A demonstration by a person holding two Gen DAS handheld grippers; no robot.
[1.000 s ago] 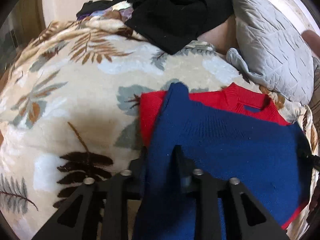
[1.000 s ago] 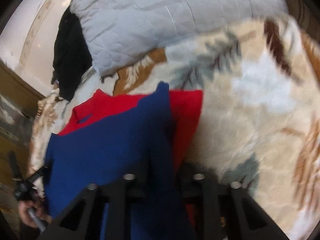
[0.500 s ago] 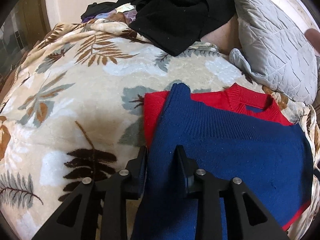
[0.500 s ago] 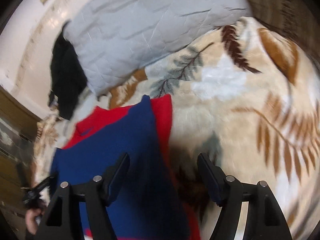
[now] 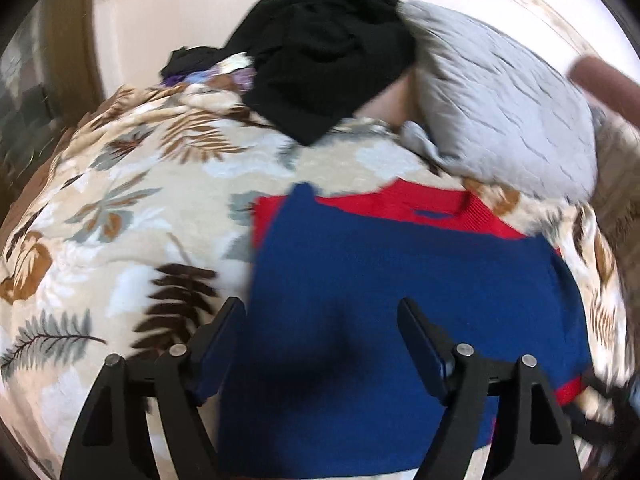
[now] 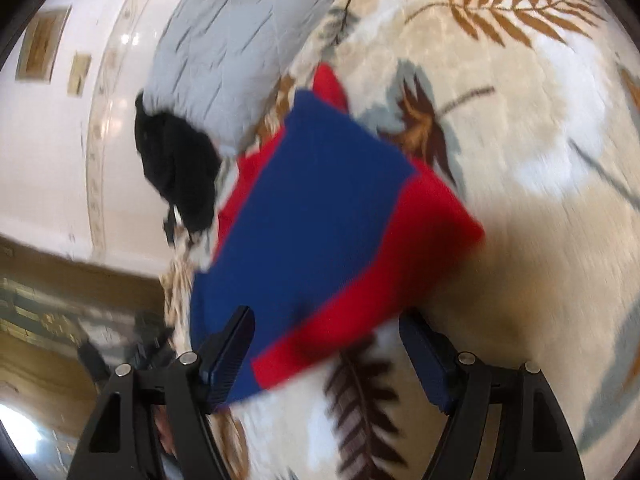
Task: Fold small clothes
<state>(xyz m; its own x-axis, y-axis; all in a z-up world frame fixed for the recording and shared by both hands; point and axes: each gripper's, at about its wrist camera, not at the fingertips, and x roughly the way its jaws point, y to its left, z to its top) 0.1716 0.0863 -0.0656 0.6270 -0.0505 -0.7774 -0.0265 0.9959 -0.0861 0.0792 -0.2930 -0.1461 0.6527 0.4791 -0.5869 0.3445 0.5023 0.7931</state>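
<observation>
A small blue and red knit sweater (image 5: pixel 400 288) lies folded on a leaf-patterned blanket (image 5: pixel 132 208), blue side up, with the red neck at its far edge. My left gripper (image 5: pixel 320 324) is open and empty just above the sweater's near left part. In the right wrist view the sweater (image 6: pixel 320 208) lies ahead, red showing along its right and near edges. My right gripper (image 6: pixel 326 338) is open and empty over the sweater's near edge. Both views are blurred.
A grey quilted pillow (image 5: pixel 500 112) lies behind the sweater on the right. A heap of black clothes (image 5: pixel 328 60) lies at the back against a pale wall. The blanket (image 6: pixel 540 160) stretches to the right of the sweater.
Both grippers were shut on the sweater's sleeves a second ago. The right one opened first, then the left. Both have let go and drawn back; the right view has swung round.
</observation>
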